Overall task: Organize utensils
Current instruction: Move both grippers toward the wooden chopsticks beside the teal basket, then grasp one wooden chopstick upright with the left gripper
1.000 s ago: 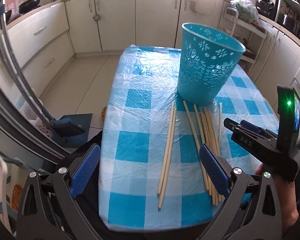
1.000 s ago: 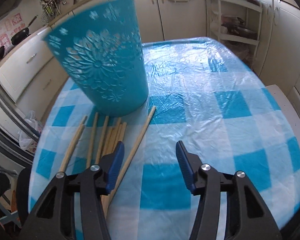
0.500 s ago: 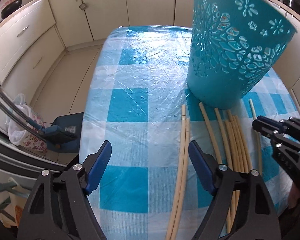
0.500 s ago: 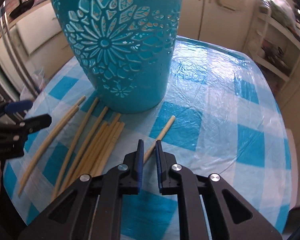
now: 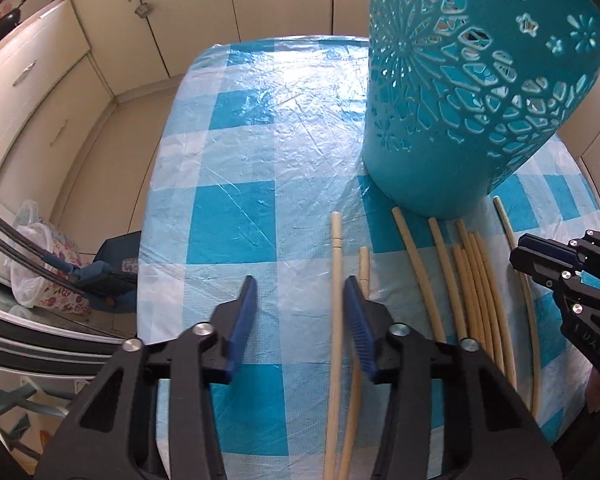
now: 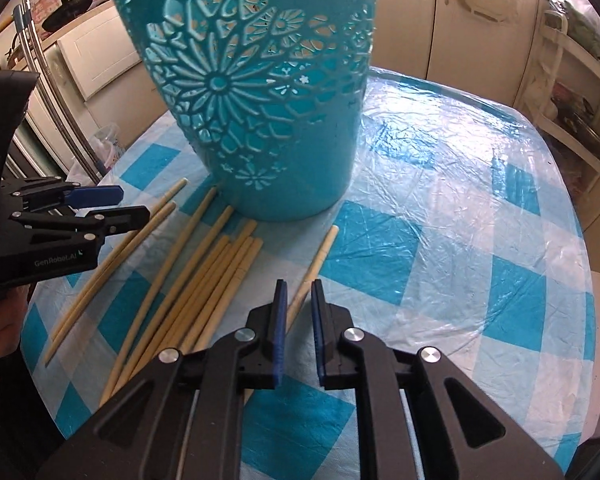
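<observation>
Two claws low over chopsticks beside a teal basket

Ten or so pale chopsticks lie on the counter [image 5: 236,224], which wears a blue-and-white checked cloth under clear plastic. A teal basket [image 5: 460,92] with cut-out flower patterns stands upright at the upper right of the left wrist frame, and the far tips of several chopsticks almost reach its base.

Low centre in that frame, the left claw [image 5: 300,292] has just been closing and now stands at a middling gap. A leftmost chopstick [image 5: 336,300] runs up between its blue pads, close to the right pad; whether that pad touches it I cannot tell. A second chopstick [image 5: 363,264] lies just beside it, partly behind the right pad. A loose bundle of chopsticks [image 5: 476,280] fans out to the right.

At the lower centre of the right wrist frame, the right claw [image 6: 299,292] is narrow, its pads a slim gap apart, with a lone chopstick [image 6: 320,252] passing between them, set apart from the bundle. No pad is clearly pressing on it. The left claw shows at the left edge of this frame, above the two outer chopsticks
</observation>
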{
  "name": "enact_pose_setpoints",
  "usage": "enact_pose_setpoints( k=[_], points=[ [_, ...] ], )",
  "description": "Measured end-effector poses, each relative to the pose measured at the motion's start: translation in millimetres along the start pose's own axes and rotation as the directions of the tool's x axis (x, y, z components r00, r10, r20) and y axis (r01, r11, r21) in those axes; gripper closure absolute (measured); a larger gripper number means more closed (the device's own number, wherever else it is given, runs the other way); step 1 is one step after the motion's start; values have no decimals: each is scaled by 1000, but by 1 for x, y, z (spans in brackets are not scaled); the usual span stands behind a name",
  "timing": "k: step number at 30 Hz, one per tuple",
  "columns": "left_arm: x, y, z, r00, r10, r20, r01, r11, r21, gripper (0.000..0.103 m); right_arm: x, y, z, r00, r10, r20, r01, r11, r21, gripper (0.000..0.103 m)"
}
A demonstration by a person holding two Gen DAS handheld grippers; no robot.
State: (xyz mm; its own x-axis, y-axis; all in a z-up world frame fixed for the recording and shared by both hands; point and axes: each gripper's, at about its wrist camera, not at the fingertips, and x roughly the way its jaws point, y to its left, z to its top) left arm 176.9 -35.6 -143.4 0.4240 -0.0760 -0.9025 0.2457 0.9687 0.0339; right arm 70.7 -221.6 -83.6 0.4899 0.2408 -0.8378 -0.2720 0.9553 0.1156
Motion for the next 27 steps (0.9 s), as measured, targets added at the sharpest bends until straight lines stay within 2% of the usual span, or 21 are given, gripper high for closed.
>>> enact_pose_setpoints(
  k=[3, 6, 8, 10, 11, 13, 16, 20, 24, 25, 27],
  points=[
    [0, -3, 1, 1000, 11, -1, -11, 1000, 18, 66, -7, -2, -12, 1000, 11, 14, -12, 1000, 13, 76],
    [0, -8, 2, 1000, 20, -2, -20, 999, 40, 68, -5, -4, -14, 1000, 1, 23, -1, 1000, -3, 70],
    [1, -11, 6, 1000, 12, -8, -11, 999, 52, 75, -3, -2, -15, 1000, -1, 28, 1, 1000, 1, 69],
    [3, -12, 11, 1000, -24, -17, 24, 998, 57, 92, 0, -5, -15, 999, 6, 38, -7, 1000, 22, 69],
    [5, -12, 13, 999, -39, -24, 41, 997, 66, 97, 0, -6, -15, 999, 11, 45, -13, 999, 34, 69],
    [5, -14, 16, 999, -36, -33, 38, 996, 77, 98, 0, -8, -16, 998, 13, 56, -16, 999, 44, 69],
    [-1, -10, 16, 997, -71, -44, 74, 996, 52, 98, -1, -9, -17, 998, 8, 69, -11, 999, 44, 69],
    [-52, 13, 20, 990, -130, 49, 132, 990, -42, 98, 0, -5, -17, 998, 12, 69, -13, 1000, 21, 62],
    [-129, 30, 32, 957, -205, 205, 226, 970, -85, 98, 4, 6, -17, 998, 0, 62, 1, 1000, -9, 55],
    [-148, 31, 37, 944, -219, 248, 246, 966, -81, 98, 5, 8, -17, 998, -2, 61, 3, 1000, -12, 54],
    [-185, 31, 51, 905, -244, 349, 283, 957, -65, 98, 6, 9, -16, 998, -2, 61, 3, 1000, -12, 54]
  ],
)
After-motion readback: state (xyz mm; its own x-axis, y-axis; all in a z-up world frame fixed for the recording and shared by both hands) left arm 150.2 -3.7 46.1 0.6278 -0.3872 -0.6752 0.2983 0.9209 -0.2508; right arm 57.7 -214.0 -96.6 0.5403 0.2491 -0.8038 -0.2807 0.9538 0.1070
